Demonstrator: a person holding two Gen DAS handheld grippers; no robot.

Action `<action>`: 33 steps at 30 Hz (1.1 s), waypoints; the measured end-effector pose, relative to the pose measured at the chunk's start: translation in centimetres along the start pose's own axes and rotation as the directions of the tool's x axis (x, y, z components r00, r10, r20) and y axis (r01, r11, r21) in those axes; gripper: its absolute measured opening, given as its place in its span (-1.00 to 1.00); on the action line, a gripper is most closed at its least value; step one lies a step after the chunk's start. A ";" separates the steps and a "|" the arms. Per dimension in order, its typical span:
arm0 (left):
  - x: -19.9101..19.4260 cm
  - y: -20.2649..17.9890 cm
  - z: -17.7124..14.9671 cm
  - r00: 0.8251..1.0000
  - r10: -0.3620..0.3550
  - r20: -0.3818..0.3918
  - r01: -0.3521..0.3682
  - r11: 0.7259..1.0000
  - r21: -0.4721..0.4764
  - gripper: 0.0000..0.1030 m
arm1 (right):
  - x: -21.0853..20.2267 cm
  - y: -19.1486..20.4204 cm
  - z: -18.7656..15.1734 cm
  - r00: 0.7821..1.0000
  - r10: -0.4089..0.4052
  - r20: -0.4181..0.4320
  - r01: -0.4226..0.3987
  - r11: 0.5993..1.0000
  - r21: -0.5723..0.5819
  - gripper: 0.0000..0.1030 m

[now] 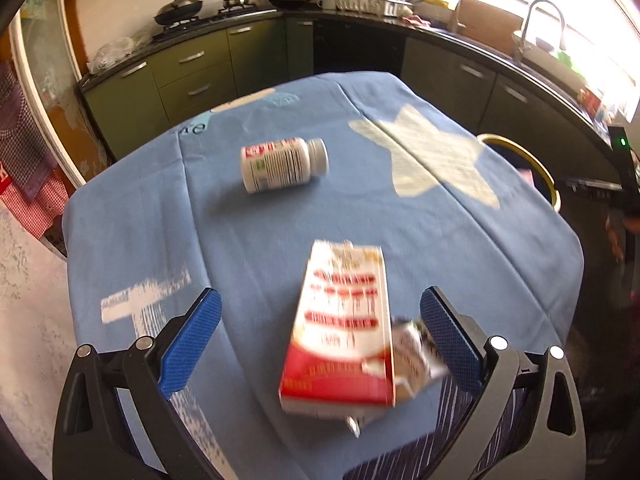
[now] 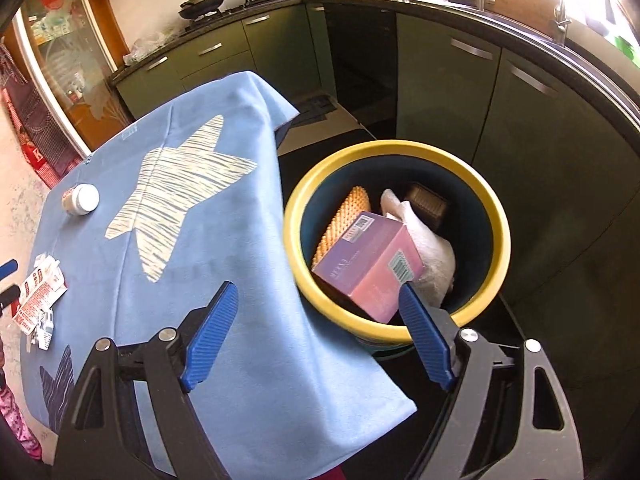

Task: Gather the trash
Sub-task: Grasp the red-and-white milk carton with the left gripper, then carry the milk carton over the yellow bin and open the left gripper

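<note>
A torn red and white carton [image 1: 340, 320] lies on the blue star-print tablecloth [image 1: 240, 240], between the wide-apart jaws of my left gripper [image 1: 320, 295]. The blue pads do not press on it. Farther along the table a white pill bottle [image 1: 280, 164] lies on its side. My right gripper [image 2: 317, 287] is open with nothing in it, and hangs over the table's edge beside the yellow-rimmed bin [image 2: 400, 148]. Inside the bin lie a pink box [image 2: 368, 264], an orange bumpy item and a white crumpled piece. The right wrist view also shows the bottle [image 2: 80, 199] and the carton [image 2: 38, 292] at far left.
Green kitchen cabinets [image 2: 440, 92] with a dark counter curve around behind the table and bin. A wok [image 1: 178, 8] sits on the stove, with a dish rack and a sink tap [image 1: 540, 20] along the counter. The bin's rim [image 1: 536, 164] shows past the table's right edge.
</note>
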State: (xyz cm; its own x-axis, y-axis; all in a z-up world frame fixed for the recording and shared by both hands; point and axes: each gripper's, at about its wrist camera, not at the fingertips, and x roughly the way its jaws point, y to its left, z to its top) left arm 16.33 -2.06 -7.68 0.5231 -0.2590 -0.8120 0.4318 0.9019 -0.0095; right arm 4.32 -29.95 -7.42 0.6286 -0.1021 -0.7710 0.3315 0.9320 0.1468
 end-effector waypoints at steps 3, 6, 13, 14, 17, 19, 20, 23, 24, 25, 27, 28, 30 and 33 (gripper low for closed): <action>-0.5 -0.2 -1.2 1.000 0.006 -0.007 -0.005 1.000 0.025 0.90 | -0.1 0.6 -0.1 1.000 0.012 0.004 -0.012 1.000 -0.009 0.51; -0.8 -0.3 -1.7 1.000 0.003 -0.002 -0.003 0.999 0.047 0.85 | 0.0 1.2 -0.2 1.000 0.025 0.002 -0.025 1.000 -0.019 0.51; 0.8 -0.1 -2.0 0.999 -0.002 -0.048 0.006 0.997 0.078 0.62 | 0.0 1.9 -0.6 0.999 0.034 -0.003 -0.034 0.999 -0.028 0.52; 1.0 0.0 -2.1 0.999 -0.007 -0.053 0.011 0.997 0.078 0.58 | 0.0 1.9 -0.7 0.999 0.034 -0.002 -0.034 0.999 -0.027 0.52; 1.4 0.1 -2.2 0.998 -0.016 -0.064 0.021 0.997 0.076 0.42 | 0.0 1.9 -0.7 0.999 0.032 0.001 -0.032 0.999 -0.023 0.53; 1.4 0.3 -2.2 0.998 -0.022 -0.063 0.026 0.997 0.069 0.30 | 0.1 2.0 -0.8 0.999 0.033 -0.002 -0.033 0.999 -0.022 0.53; 1.4 0.3 -2.2 0.998 -0.026 -0.065 0.031 0.997 0.066 0.18 | 0.2 2.0 -0.8 0.999 0.035 -0.005 -0.035 0.999 -0.022 0.53; 1.6 0.3 -2.1 0.997 -0.039 -0.071 0.043 0.997 0.061 0.03 | 0.5 2.2 -0.9 0.999 0.040 -0.015 -0.041 0.999 -0.027 0.53; 1.5 0.3 -2.1 0.997 -0.039 -0.068 0.043 0.997 0.061 0.03 | 0.6 2.3 -0.9 0.999 0.042 -0.017 -0.042 0.999 -0.027 0.53; 1.4 0.3 -2.1 0.997 -0.035 -0.067 0.039 0.997 0.063 0.03 | 0.7 2.3 -0.9 0.999 0.042 -0.019 -0.043 0.999 -0.027 0.53; 1.3 0.1 -2.0 0.998 -0.026 -0.060 0.030 0.997 0.071 0.03 | 0.7 2.3 -1.0 0.999 0.045 -0.017 -0.045 0.999 -0.026 0.53; 1.1 -0.1 -2.0 0.998 -0.020 -0.056 0.025 0.997 0.077 0.02 | 0.7 2.3 -1.0 0.999 0.046 -0.016 -0.046 0.999 -0.025 0.53; 0.8 -0.2 -1.9 0.999 -0.013 -0.048 0.017 0.996 0.084 0.02 | 0.6 2.2 -1.0 0.999 0.046 -0.011 -0.046 0.999 -0.023 0.53; 0.3 -0.4 -1.6 0.999 -0.001 -0.037 0.004 0.996 0.092 0.02 | 0.4 2.1 -1.1 0.999 0.048 -0.007 -0.048 0.999 -0.019 0.53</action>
State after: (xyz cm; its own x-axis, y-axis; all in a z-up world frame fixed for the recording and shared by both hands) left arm 15.10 -1.94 -8.86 0.4950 -0.2467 -0.8331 0.5001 0.8650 0.0410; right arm 4.52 -27.65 -8.12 0.6387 -0.0549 -0.7675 0.2876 0.9422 0.1720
